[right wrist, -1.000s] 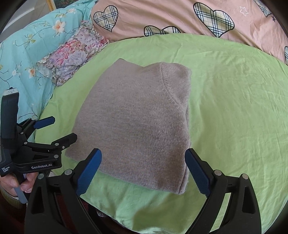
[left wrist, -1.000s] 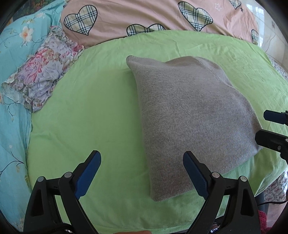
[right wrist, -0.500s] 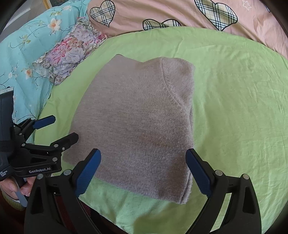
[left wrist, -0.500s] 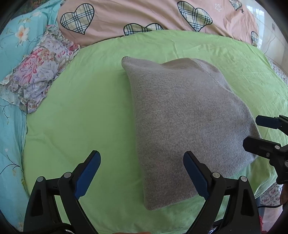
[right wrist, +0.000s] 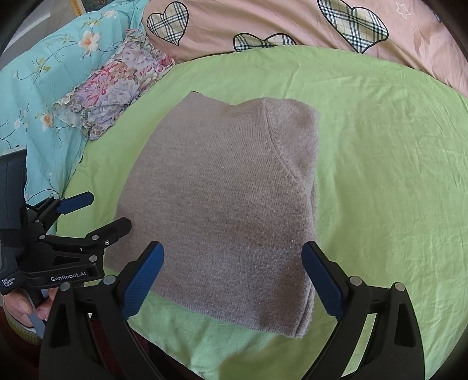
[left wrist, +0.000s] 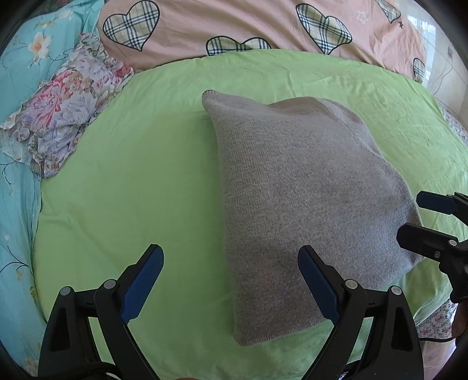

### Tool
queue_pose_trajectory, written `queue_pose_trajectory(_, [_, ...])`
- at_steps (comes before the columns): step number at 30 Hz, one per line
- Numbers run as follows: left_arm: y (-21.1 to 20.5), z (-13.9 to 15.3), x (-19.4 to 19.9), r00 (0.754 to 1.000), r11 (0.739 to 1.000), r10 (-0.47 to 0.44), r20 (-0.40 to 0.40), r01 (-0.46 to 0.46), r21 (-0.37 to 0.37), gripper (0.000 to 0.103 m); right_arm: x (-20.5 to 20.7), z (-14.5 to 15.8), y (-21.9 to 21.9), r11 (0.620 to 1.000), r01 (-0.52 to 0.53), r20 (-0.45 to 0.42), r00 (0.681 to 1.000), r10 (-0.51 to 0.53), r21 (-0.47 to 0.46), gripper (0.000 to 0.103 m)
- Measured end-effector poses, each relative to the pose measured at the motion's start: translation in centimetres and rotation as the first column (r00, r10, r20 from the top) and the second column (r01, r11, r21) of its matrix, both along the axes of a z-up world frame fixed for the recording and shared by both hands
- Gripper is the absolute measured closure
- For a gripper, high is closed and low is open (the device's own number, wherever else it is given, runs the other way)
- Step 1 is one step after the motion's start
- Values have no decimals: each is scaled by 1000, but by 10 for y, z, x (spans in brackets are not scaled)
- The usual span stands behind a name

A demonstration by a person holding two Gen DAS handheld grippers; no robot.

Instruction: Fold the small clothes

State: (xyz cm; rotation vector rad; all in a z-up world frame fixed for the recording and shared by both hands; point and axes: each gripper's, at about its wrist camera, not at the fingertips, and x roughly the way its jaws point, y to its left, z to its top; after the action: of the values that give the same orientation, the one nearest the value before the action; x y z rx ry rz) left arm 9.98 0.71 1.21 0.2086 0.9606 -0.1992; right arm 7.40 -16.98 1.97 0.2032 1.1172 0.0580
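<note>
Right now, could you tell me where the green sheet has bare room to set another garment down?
Bare green sheet lies right of the grey sweater, and between the sweater and floral pillow. The near edge is crowded by both grippers.

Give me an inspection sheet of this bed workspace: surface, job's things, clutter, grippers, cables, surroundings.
Surface: green sheet, lightly wrinkled, spread over the bed.
Job's things: grey knit garment, folded into a compact block, lying flat on the sheet near its front edge.
Clutter: floral ruffled cloth, lying at the sheet's far left corner, apart from the garment.
Grippers: left gripper open, holding nothing, over the garment's left edge; right gripper open, holding nothing, over the garment's near edge.
Cables: thin dark cable at the lower right of the left wrist view.
Surroundings: pink quilt with plaid hearts behind; turquoise flowered bedding at left.
</note>
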Motion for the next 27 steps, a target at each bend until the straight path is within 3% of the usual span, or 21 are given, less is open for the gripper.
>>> queue_pose_trajectory(27, [-6,6,-6,1000,1000,-4,18,4,4,9,0,4,1,1000,13,12,1000,-13,8,8])
